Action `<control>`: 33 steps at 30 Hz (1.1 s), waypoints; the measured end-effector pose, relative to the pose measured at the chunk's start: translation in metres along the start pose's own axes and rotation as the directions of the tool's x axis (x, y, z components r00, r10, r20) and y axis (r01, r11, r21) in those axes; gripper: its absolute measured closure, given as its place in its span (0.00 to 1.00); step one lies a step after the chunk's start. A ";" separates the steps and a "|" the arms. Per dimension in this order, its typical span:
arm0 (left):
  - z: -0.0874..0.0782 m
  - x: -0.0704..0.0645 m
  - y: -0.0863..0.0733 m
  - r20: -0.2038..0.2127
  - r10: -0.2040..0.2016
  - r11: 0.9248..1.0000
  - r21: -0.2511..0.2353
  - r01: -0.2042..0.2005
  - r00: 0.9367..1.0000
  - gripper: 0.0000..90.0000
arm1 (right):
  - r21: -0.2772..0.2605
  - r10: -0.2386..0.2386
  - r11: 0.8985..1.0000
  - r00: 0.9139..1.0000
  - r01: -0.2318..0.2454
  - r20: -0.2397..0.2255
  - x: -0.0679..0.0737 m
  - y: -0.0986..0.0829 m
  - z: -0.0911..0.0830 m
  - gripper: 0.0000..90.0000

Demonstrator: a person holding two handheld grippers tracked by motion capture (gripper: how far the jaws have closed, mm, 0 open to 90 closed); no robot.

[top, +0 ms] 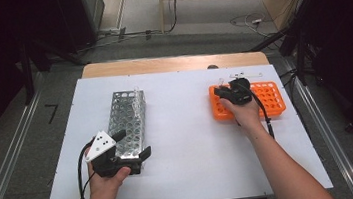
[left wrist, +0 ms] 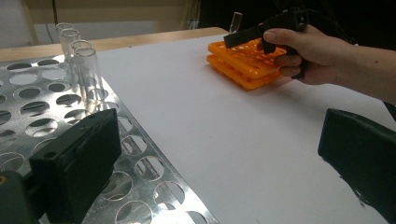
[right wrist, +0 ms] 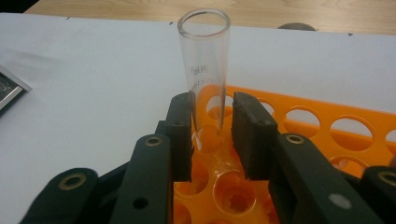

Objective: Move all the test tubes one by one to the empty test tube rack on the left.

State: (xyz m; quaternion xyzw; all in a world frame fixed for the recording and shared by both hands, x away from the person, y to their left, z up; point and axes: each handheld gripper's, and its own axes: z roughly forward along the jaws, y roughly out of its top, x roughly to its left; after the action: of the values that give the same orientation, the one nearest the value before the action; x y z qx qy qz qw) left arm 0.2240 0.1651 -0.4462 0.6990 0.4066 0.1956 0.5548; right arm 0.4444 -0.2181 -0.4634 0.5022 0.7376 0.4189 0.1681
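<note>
My high view looks down on the whole white table [top: 189, 143]. My left gripper view faces across it; both share the orange rack [top: 270, 100], close in my right gripper view.

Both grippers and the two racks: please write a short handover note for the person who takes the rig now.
Left gripper: open, jaws astride the near end of the metal rack, steadying it.
Right gripper: jaws around one glass tube standing upright in the orange rack; a small gap shows on one side, so the grip is not certain.
Things: metal rack at left on the white table, with four tubes in a row at its far end; orange rack at right.
Done: it seems four tubes are placed in the metal rack.
Left: probably close on the tube, lift it, carry it across.
</note>
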 end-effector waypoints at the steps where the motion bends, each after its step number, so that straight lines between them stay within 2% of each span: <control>1: 0.000 0.000 0.000 0.000 -0.002 1.000 0.000 0.002 1.000 0.00 | -0.002 0.000 1.000 1.000 0.000 0.002 0.001 0.000 0.001 0.76; 7: 0.001 0.000 0.000 -0.002 -0.001 1.000 0.005 0.001 1.000 0.00 | -0.016 -0.065 0.998 0.997 0.065 0.045 0.009 -0.002 0.004 0.81; 13: 0.002 -0.001 0.001 0.001 0.001 1.000 0.001 -0.001 1.000 0.00 | -0.028 -0.065 0.997 0.997 0.067 0.045 0.007 -0.002 0.002 0.82; 18: 0.003 -0.001 0.001 0.005 0.003 1.000 0.001 -0.003 1.000 0.00 | -0.082 -0.060 0.995 0.998 0.062 0.024 0.006 0.002 -0.007 0.82; 22: 0.003 -0.002 0.002 0.007 0.006 1.000 0.000 -0.006 1.000 0.00 | -0.103 -0.059 0.993 0.998 0.060 0.008 0.005 0.005 -0.018 0.82; 26: 0.004 -0.002 0.003 0.006 0.007 1.000 -0.001 -0.007 1.000 0.00 | -0.124 -0.095 0.988 0.995 0.094 -0.005 0.008 0.007 -0.033 0.82; 33: 0.009 -0.009 0.009 0.015 0.017 1.000 -0.006 -0.017 1.000 0.00 | -0.146 -0.127 0.982 0.990 0.116 -0.065 0.018 0.006 -0.057 0.82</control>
State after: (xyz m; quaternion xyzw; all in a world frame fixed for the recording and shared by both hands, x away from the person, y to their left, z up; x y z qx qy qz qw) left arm 0.2283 0.1522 -0.4393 0.7023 0.3959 0.1959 0.5582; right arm 0.4020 -0.2275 -0.4216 0.4271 0.7411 0.4774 0.2011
